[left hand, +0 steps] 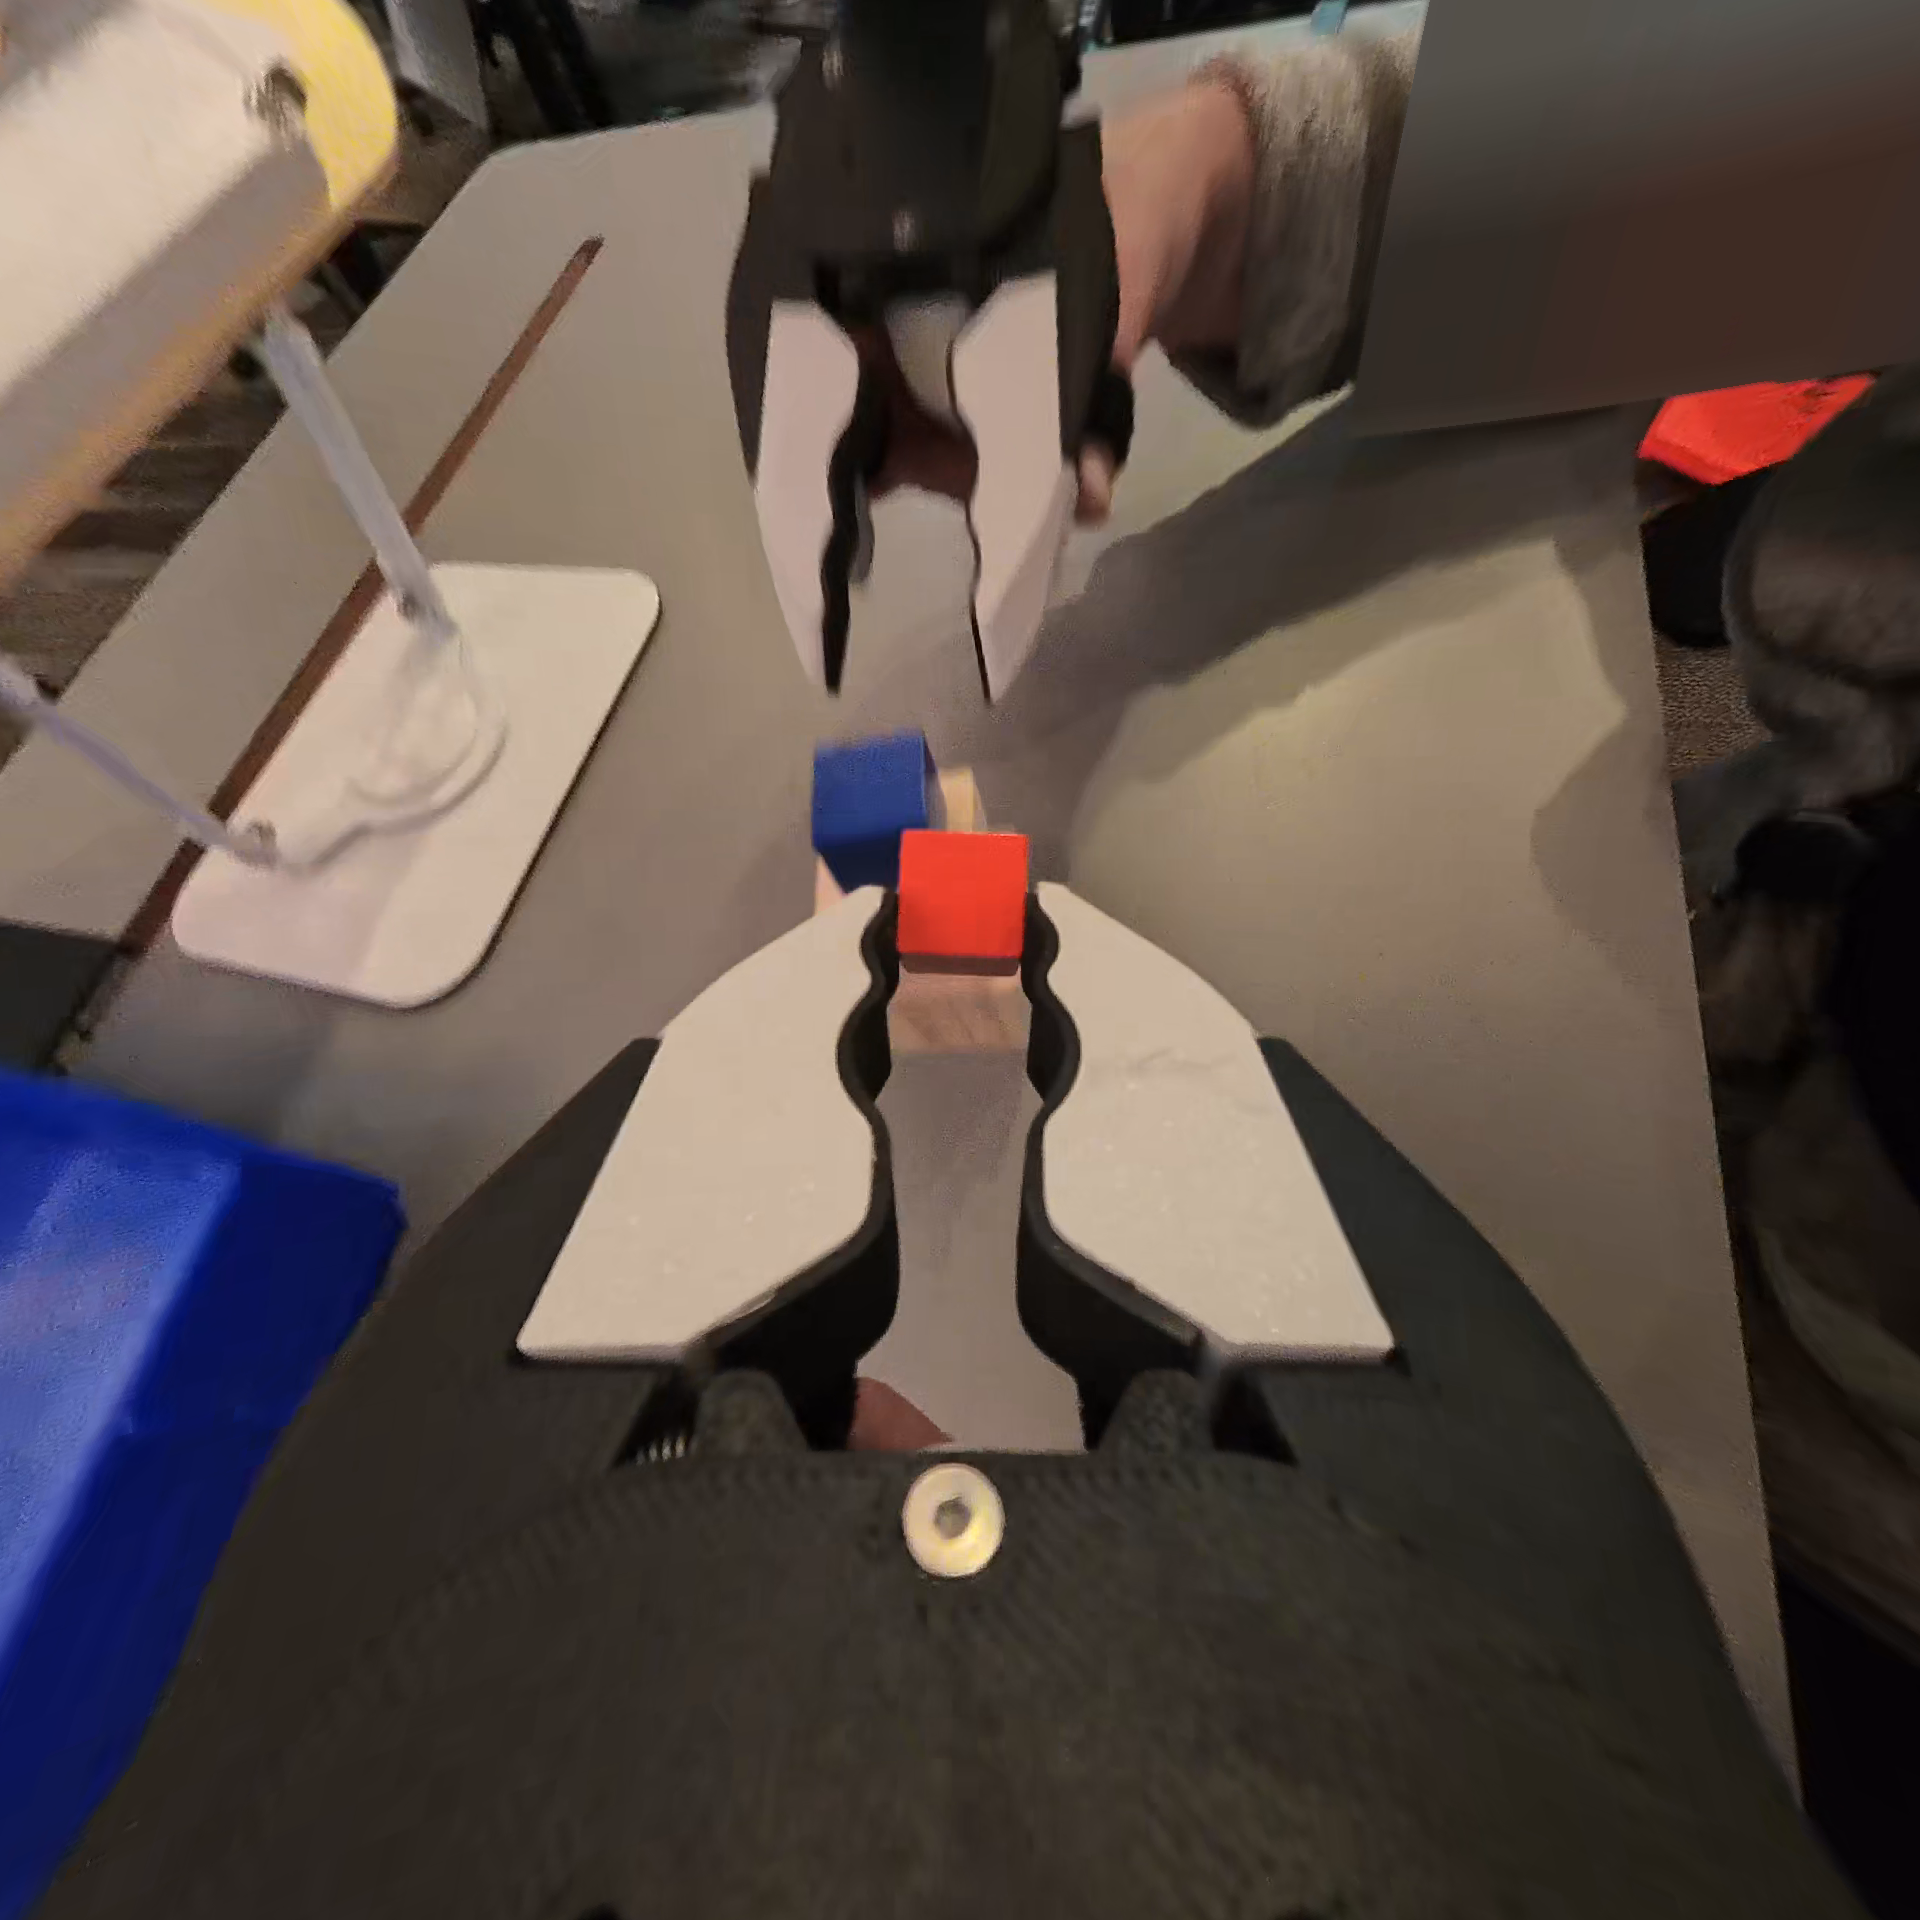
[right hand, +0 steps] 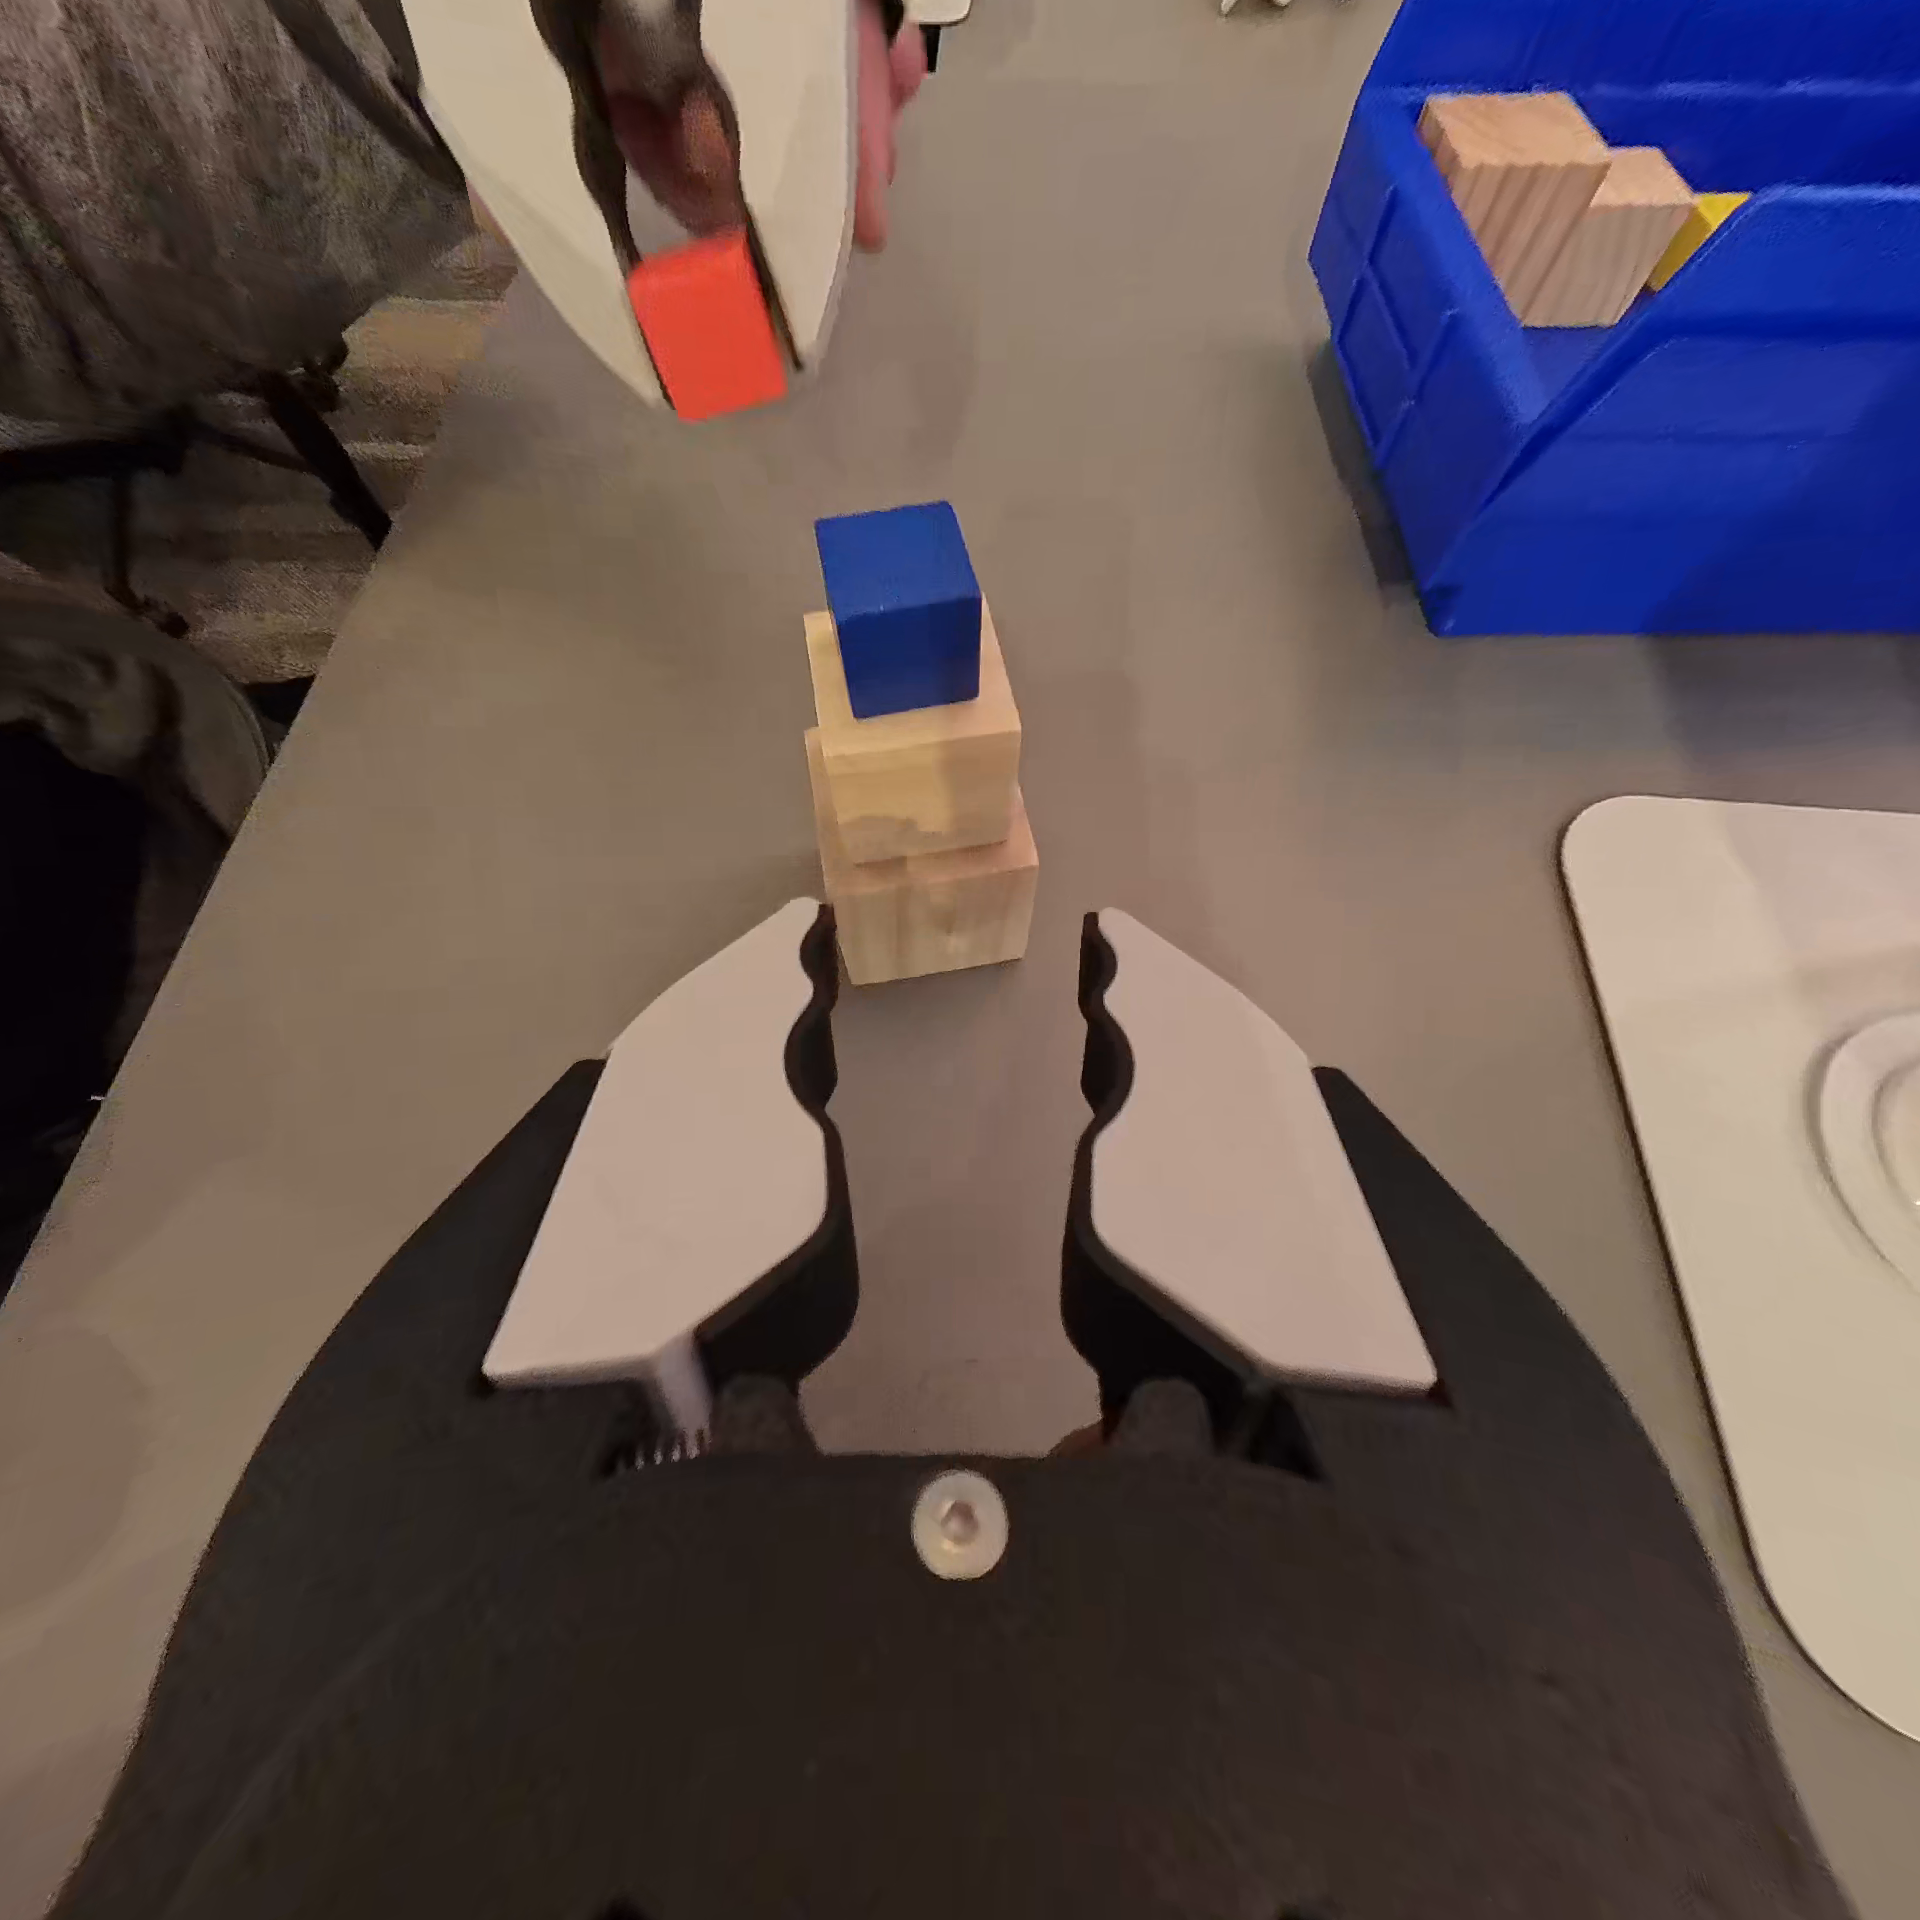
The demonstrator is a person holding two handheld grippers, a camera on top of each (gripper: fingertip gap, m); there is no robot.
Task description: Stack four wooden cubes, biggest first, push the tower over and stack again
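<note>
Red cube carried above a three-cube tower on the grey table (right hand: 1195, 675).

The red cube (left hand: 962, 891) is pinched between the tips of the left gripper (left hand: 958, 920), which is held in the air beyond and above the stack as seen from the right gripper (right hand: 954, 940). The right gripper's jaws are spread with nothing between them, and its tips are set just in front of the largest plain wooden cube (right hand: 935, 914), resting on the table. A smaller plain cube (right hand: 914, 758) is stacked on that, and a blue cube (right hand: 904, 608) is seated on top. Right of the right gripper, a blue bin (right hand: 1621, 457) is seen holding more wooden blocks (right hand: 1527, 197), and a white stand base (right hand: 1704, 997) lies nearer.
</note>
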